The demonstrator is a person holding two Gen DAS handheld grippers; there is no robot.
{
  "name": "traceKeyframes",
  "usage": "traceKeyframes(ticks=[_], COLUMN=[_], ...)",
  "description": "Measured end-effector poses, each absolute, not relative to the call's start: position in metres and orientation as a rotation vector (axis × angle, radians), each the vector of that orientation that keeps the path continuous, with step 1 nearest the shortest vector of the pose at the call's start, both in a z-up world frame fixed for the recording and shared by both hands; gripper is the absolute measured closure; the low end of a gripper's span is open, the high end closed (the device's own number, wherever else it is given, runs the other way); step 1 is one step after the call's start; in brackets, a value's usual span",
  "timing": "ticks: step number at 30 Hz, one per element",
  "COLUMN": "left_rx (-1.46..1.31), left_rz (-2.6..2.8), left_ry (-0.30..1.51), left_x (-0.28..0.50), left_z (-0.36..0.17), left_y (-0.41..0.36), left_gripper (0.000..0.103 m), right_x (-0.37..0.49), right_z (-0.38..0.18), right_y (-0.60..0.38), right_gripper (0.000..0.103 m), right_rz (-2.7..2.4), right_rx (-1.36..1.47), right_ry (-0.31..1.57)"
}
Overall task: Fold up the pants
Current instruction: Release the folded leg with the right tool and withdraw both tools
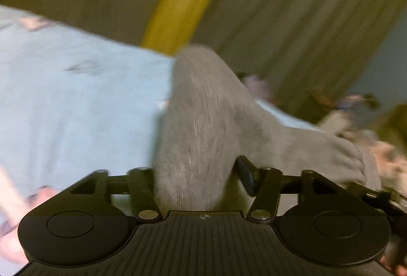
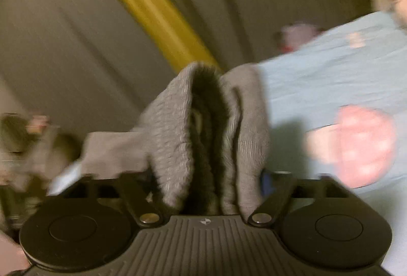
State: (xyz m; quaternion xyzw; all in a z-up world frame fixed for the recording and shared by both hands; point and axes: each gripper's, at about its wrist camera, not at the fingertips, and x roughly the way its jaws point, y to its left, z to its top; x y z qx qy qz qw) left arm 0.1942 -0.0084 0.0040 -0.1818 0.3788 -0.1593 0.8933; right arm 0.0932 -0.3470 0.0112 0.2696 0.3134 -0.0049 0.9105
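- The left gripper point(image 1: 195, 174) has its fingers clamped on a bunched fold of the grey pants point(image 1: 198, 118), which rise toward 12 o'clock in its view.
- The right gripper point(image 2: 216, 174) likewise pinches the pants point(image 2: 203, 128), layered cloth filling the gap between its fingers.
- Both views are blurred and tilted, so the grippers appear lifted above the light-blue bed sheet point(image 1: 76, 103).
- Judgement: keep both grips level and equally taut, then lay the fabric flat on the sheet before creasing.
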Motion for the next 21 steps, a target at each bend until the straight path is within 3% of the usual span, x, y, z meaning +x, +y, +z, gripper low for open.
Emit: traceKeyframes(ticks=[1,4,11,14,21], left_rx=[-0.372,-0.361,-0.236,-0.116,-0.102], left_rz=[-0.310,-0.301,-0.243,-0.239,-0.167], left_ry=[0.804,0.782,0.846,0.884,0.810], left_x=[0.193,0.173,0.140,0.133,0.097], left_z=[0.002,-0.006,-0.033,-0.056,-0.044], left_y=[-0.007,-0.002,-0.003,-0.006,-0.003], left_gripper=[0.027,0.020,0.017,0.011,0.006], right_x=[0.092,0.078,0.077,0.087,0.037], right_z=[0.012,0.011,-0.018,-0.055,-0.027], right_y=[-0.348,-0.342,-0.310,-0.296,-0.294], right_gripper=[0.007,0.005,0.005,0.004,0.004], right_rz=[-0.091,-0.151,-0.171,-0.252,-0.227], right_rx=[0.513,0.394,0.234,0.047,0.196], right_ry=[0.659,0.614,0.659,0.832,0.712])
